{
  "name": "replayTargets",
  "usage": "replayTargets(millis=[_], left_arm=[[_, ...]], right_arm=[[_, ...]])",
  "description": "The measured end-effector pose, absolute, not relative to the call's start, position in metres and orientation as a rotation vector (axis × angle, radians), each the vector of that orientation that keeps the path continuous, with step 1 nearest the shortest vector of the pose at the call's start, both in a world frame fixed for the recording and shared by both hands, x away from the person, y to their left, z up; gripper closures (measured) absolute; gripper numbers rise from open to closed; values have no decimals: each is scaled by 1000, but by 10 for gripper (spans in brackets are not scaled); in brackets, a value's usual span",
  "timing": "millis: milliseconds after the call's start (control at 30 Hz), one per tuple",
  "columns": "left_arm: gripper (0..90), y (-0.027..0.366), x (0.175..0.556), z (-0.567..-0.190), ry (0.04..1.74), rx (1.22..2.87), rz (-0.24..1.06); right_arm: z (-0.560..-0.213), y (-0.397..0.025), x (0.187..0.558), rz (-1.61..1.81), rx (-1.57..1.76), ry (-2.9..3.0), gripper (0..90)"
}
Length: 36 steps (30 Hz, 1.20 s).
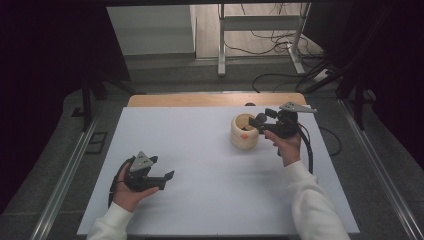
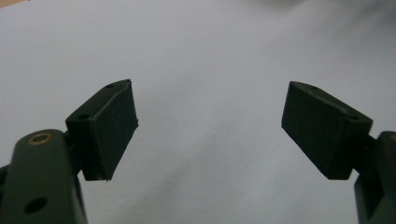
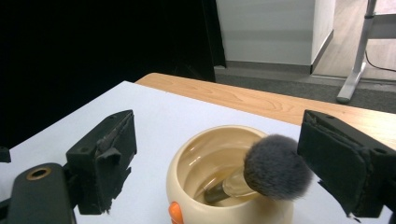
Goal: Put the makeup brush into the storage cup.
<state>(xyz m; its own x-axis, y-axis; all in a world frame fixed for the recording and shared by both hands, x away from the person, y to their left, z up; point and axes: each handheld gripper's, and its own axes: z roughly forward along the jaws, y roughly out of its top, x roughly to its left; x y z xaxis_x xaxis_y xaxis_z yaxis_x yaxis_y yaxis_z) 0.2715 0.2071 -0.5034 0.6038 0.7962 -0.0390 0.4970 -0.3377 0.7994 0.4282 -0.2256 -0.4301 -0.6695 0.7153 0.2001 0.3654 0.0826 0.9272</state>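
Right gripper (image 3: 215,163) hovers with jaws spread wide over a cream cup (image 3: 196,186) holding a makeup brush (image 3: 275,172).

Resting handle-down in the cup, the brush leans with its dark bristle head up against the rim, toward the gripper's right jaw. No writing is readable; the cup bears only an orange mark. It stands on the white table (image 1: 200,150), right of centre. Well apart, the left gripper (image 1: 162,179) is open and holds nothing.

The left gripper (image 2: 210,130) has its two black jaws spread wide apart, with nothing between the pads (image 2: 114,128). Beneath them lies the pale white table surface (image 2: 210,56), faintly shadowed.
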Motion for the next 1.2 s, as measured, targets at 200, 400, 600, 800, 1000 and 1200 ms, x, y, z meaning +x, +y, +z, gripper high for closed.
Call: replayTargets(millis=[200,400,600,800,1000,1200], left_arm=[[187,204,271,-504,1006,2027,468],[187,202,272,-504,992,2032,469],[186,203,272,-504,987,2031,461],[186,204,271,-506,993,2026,446],[184,204,271,-506,996,2030,441],[181,203,270,-507,998,2035,436]], right_arm=[[-428,-231,424,1623,1099,2050,120],[-428,-237,409,1605,1104,2046,127],[-428,-248,387,1572,1079,2082,129],[-442,-262,361,1512,1084,2137,136],[-459,-278,341,1455,1072,2197,152],[-467,-282,327,1415,1059,2226,152]])
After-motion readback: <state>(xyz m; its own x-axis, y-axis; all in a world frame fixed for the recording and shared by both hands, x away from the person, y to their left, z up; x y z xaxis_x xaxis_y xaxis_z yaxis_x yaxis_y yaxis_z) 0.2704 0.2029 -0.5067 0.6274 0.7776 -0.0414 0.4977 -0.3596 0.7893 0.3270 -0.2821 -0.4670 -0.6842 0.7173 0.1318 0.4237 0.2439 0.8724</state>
